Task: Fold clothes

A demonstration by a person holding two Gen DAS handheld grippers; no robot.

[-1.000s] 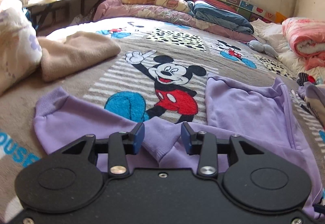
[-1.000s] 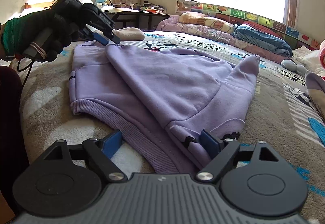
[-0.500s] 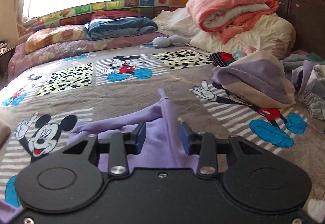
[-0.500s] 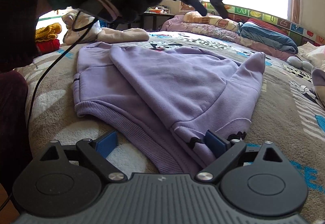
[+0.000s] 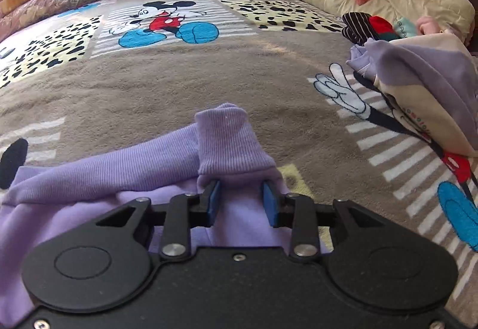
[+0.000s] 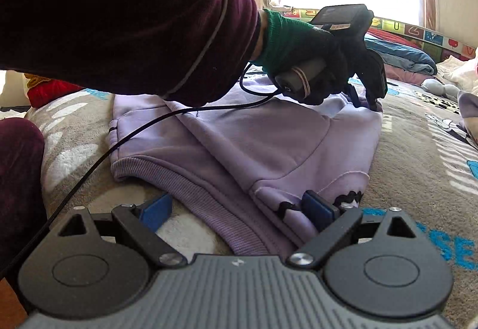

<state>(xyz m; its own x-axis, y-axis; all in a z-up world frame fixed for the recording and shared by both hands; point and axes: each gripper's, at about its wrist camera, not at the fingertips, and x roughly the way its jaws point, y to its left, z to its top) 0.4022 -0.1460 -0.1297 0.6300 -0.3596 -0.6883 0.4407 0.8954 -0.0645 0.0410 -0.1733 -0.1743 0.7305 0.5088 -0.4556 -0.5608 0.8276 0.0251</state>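
Currently, purple hoodie (image 6: 245, 138) lies on the cartoon blanket (image 5: 179, 84). Left gripper (image 5: 240, 202), jaws parted, straddles the ribbed cuff (image 5: 230, 144). Right gripper (image 6: 239, 209), jaws wide apart, sits at the hem (image 6: 209, 203), not gripping.

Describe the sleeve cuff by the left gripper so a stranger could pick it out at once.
Start at the Mickey Mouse blanket covering the bed. On its near part lies a purple hoodie, with the left gripper just behind one sleeve end. The cuff is the ribbed purple band there, unlike the smooth purple-and-cream garment to the right.
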